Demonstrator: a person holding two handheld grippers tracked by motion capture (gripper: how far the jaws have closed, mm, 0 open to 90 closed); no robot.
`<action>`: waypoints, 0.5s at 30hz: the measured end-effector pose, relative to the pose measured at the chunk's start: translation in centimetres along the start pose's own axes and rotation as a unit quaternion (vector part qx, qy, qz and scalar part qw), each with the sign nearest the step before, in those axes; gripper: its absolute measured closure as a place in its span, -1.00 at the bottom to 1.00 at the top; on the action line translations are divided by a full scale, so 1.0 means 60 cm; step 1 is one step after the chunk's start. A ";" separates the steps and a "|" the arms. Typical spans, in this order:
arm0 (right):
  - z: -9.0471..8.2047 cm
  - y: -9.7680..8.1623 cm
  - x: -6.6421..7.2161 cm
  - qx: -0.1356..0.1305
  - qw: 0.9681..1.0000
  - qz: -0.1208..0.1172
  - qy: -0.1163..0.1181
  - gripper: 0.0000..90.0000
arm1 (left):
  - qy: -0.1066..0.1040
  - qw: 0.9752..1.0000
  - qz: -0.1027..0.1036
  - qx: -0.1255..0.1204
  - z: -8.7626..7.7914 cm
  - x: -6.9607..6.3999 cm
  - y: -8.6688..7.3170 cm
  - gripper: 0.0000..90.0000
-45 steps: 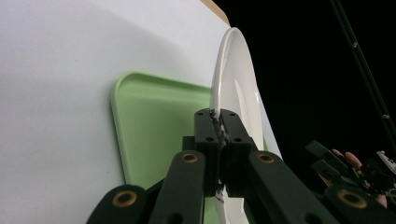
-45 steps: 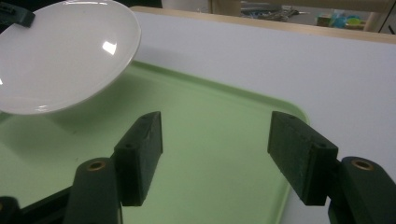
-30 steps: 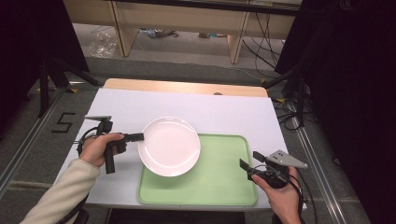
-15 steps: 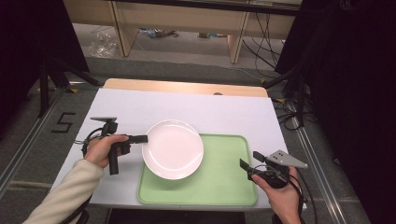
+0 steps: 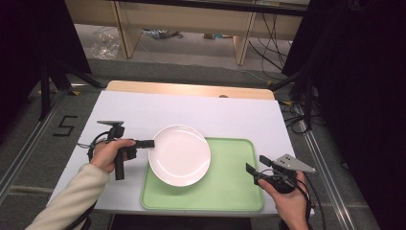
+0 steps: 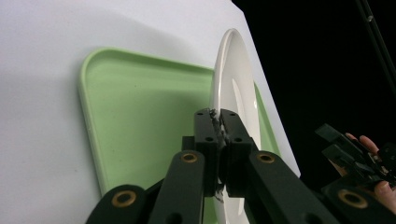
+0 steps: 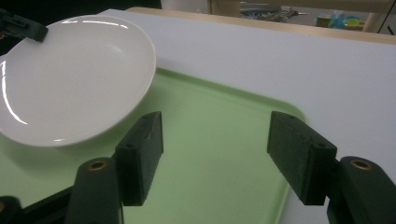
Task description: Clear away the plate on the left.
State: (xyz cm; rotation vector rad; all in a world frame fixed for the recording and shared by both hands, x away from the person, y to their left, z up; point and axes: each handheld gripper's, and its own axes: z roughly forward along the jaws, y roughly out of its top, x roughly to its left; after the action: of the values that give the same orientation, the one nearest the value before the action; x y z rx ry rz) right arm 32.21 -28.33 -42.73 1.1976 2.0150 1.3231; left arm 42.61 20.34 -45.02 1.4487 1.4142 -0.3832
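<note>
A round, glossy white plate [image 5: 179,155] lies nearly flat over the left end of a matte green tray [image 5: 230,191] on the white counter [image 5: 215,115]. The left claw [image 5: 149,143] is clamped on its left rim. The right claw [image 5: 253,170], jaws apart, holds nothing by the tray's near right corner.

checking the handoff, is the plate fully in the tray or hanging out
Hanging out: the plate overlaps the tray's left edge, its rim clamped by the left gripper.

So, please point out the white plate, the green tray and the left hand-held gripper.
white plate [image 5: 181,155], high view, centre of its bowl.
green tray [image 5: 230,184], high view, bare floor right of the plate.
left hand-held gripper [image 5: 149,143], high view, jaw tips clamped on the plate's rim.
</note>
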 end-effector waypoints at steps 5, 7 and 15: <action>-0.002 0.001 0.001 0.003 1.000 0.003 0.001 -0.18 | 0.001 1.000 0.000 0.006 0.005 -0.003 -0.001 0.92; -0.001 0.001 0.000 0.002 1.000 0.003 0.001 -0.18 | 0.001 1.000 0.001 0.006 0.008 -0.004 -0.002 0.92; 0.000 0.000 0.000 0.000 1.000 0.000 0.000 -0.18 | -0.003 1.000 0.015 0.016 0.016 -0.003 -0.005 0.92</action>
State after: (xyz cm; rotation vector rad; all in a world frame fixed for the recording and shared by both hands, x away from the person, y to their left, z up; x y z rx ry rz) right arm 32.20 -28.33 -42.72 1.1972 2.0136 1.3230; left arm 42.74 19.39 -45.41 1.4917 1.3855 -0.3940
